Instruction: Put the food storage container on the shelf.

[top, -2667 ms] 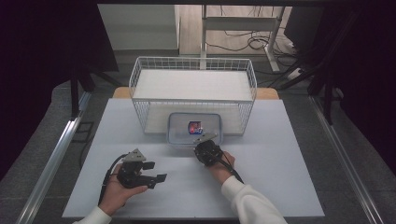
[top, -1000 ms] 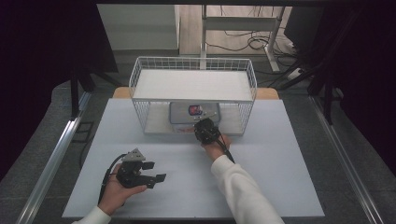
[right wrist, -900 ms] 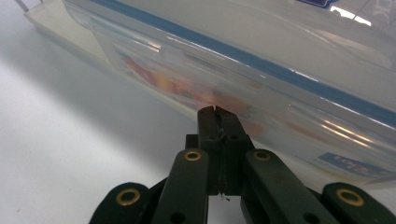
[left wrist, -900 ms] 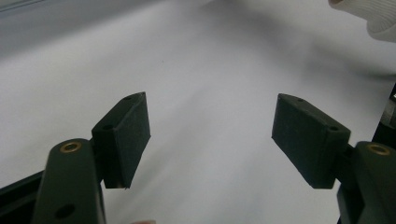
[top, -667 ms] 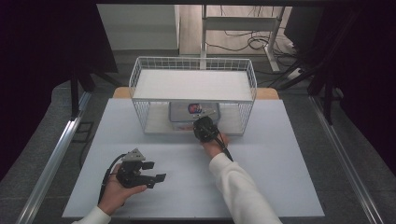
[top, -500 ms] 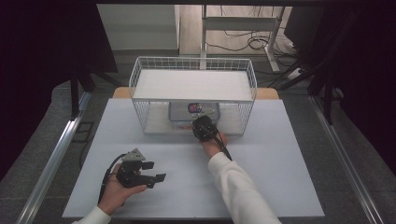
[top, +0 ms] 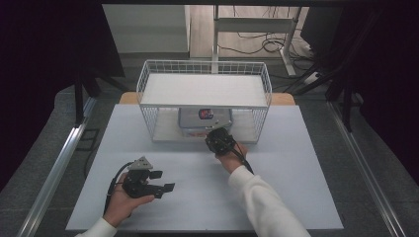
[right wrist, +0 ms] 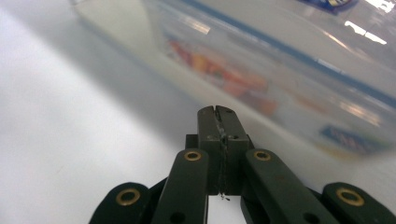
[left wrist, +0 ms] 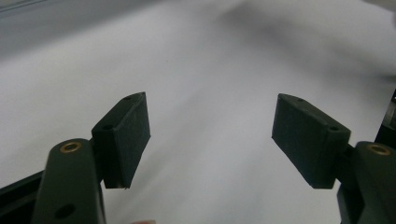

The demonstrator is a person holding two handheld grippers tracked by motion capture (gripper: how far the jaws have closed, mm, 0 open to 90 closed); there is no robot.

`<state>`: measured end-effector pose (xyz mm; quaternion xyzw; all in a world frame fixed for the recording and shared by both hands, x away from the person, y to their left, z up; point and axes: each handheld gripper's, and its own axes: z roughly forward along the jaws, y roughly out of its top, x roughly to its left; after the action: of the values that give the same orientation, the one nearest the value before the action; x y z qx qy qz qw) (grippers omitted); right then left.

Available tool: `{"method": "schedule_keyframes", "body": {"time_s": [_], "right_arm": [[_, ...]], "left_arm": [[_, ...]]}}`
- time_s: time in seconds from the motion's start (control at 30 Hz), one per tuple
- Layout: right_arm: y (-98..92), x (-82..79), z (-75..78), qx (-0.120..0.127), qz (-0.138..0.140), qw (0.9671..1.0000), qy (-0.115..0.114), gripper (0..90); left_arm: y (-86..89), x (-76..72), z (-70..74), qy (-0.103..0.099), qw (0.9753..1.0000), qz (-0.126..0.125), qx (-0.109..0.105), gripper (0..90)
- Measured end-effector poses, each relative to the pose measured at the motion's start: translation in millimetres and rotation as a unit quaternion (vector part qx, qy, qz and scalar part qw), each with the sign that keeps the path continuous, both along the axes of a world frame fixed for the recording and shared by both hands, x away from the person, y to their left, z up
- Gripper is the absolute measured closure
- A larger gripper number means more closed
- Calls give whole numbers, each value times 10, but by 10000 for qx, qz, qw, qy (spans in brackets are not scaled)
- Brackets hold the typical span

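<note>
The high view is evenly lit from above: the white table (top: 306,168) is bright, its surroundings fall into dark. In the right gripper view the clear container (right wrist: 280,70) is blurred, perhaps by nearness, with glare at its top right corner. The left gripper view's background is soft.

No text can be read; the clear box's (top: 203,120) printed labels are too blurred.

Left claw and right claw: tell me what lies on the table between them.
Nothing: in the high view the stretch of white table between the left claw and the right claw is bare.
</note>
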<state>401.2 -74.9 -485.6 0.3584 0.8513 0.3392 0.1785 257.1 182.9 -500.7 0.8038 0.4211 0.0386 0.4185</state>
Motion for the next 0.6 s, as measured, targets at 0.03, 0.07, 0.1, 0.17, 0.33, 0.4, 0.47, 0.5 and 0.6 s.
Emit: {"method": "schedule_keyframes", "body": {"time_s": [0.03,0.07,0.1,0.17,0.33,0.4,0.47,0.5,0.6], "right_arm": [[-62,-57,27,29,56,10000,16,890],[-104,-90,42,41,82,10000,9,890],[-178,-150,68,101,99,9999,27,890],[-335,-277,121,195,138,9997,30,890],[-684,-617,218,421,312,9986,-37,889],[-880,-808,235,564,428,9974,-94,889],[-1041,-946,233,702,436,9966,-57,888],[-1166,-1037,228,683,446,9967,-21,880],[-1370,-1183,192,757,367,9964,63,834]], "left_arm": [[0,0,0,2,10000,7,3,276],[-2,-1,1,1,10000,9,8,276],[-3,0,2,-16,10000,1,15,275],[-8,-1,3,-22,10000,2,13,276],[-4,-6,-1,-11,10000,18,37,275],[7,-4,2,-24,10000,34,52,275],[14,-8,9,-29,10000,81,16,273],[19,-11,16,-52,9999,86,29,273],[24,-32,32,-103,9999,94,30,273]]}}
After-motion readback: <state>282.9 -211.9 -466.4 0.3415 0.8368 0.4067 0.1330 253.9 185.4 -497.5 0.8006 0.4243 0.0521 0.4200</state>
